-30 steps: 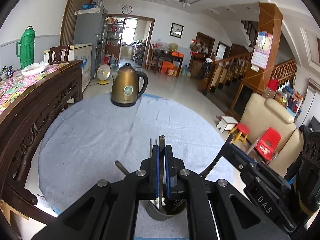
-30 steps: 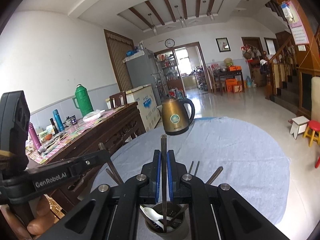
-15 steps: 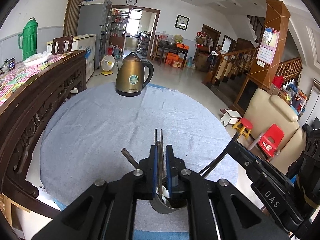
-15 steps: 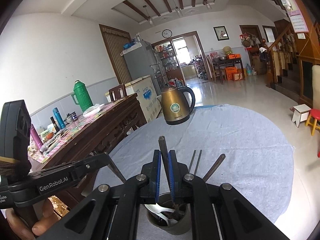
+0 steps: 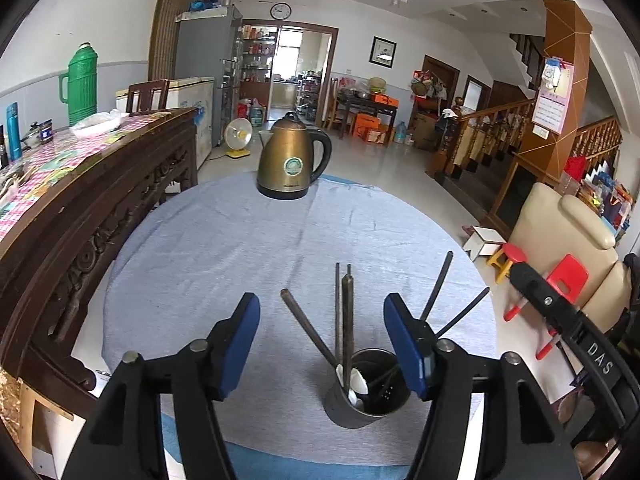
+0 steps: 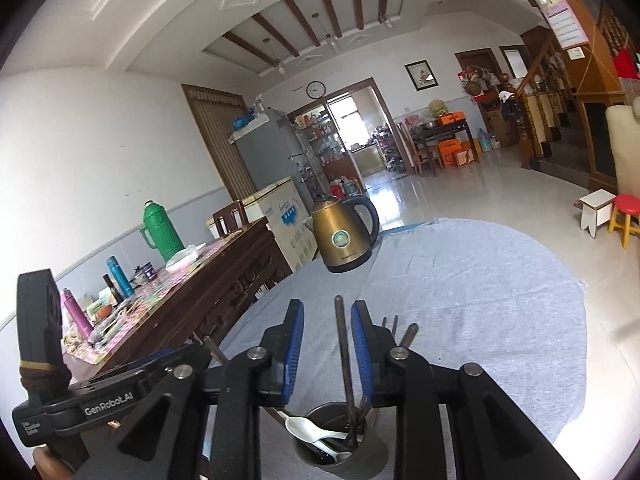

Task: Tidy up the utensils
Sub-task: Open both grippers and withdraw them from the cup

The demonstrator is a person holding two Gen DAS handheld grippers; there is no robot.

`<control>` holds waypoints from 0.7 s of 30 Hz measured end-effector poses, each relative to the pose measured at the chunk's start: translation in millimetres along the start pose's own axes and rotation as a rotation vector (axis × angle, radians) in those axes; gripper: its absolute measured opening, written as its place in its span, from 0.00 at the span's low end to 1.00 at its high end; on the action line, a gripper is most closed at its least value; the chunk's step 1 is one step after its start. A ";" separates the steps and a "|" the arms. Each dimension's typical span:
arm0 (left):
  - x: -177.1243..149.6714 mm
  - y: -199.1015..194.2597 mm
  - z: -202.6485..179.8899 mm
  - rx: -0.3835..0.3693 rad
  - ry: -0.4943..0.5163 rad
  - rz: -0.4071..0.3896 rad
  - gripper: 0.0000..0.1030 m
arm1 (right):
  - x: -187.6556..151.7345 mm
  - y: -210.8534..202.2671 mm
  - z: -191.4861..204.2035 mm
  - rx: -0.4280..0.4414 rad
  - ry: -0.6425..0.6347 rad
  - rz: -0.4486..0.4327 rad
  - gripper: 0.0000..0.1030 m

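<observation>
**Both hand-held grippers let go over the cup**

Left wrist view: your left hand-held gripper (image 5: 320, 340) has just opened wide — the utensils (image 5: 346, 320) stand free in the metal cup (image 5: 366, 390) on the table (image 5: 224, 248).

Right wrist view: your right hand-held gripper (image 6: 327, 350) has just parted narrowly — one handle (image 6: 342, 344) stands between its pads, ungripped.

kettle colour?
Bronze-gold kettle, black handle and base, round green label; clearest in the left wrist view.
</observation>
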State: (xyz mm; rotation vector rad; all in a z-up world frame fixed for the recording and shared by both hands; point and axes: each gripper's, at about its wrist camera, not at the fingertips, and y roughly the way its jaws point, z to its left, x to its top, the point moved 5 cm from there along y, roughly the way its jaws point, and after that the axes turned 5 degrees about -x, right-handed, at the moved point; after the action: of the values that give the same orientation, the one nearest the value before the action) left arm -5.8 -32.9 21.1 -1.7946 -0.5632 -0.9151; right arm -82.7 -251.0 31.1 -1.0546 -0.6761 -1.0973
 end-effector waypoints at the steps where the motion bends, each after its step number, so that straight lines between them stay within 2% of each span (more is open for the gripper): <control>1: -0.7 -0.5 0.1 0.009 0.001 -0.001 0.66 | 0.6 -0.1 -0.8 -0.002 0.005 -0.001 0.29; 4: -2.1 -2.5 -0.9 0.035 0.019 -0.011 0.68 | 0.7 2.0 -3.5 -0.004 0.022 0.008 0.36; 6: -2.9 -3.7 -0.1 0.059 0.038 -0.021 0.70 | 0.8 1.7 -4.2 -0.010 0.028 0.004 0.50; 10: -10.8 -7.4 0.6 0.111 0.096 -0.040 0.76 | 3.9 -5.6 -5.0 -0.015 0.028 -0.025 0.53; 12: -16.9 -8.9 3.4 0.140 0.134 -0.048 0.78 | 5.5 -10.9 -8.2 -0.028 0.032 -0.055 0.64; 13: -19.6 -8.9 5.2 0.157 0.147 -0.052 0.79 | 6.0 -12.8 -10.6 -0.033 0.035 -0.062 0.65; 17: -31.9 -4.8 21.3 0.224 0.160 -0.032 0.81 | 7.7 -15.6 -27.8 -0.084 0.062 -0.074 0.66; 21: -46.7 2.2 45.7 0.275 0.147 0.003 0.81 | 4.2 -17.3 -57.1 -0.202 0.080 -0.096 0.73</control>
State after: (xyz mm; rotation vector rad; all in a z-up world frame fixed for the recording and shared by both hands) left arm -17.5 9.8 -26.9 -1.4690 -0.5631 -0.9120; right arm -100.5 -306.8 18.8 -1.1522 -0.5648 -1.3054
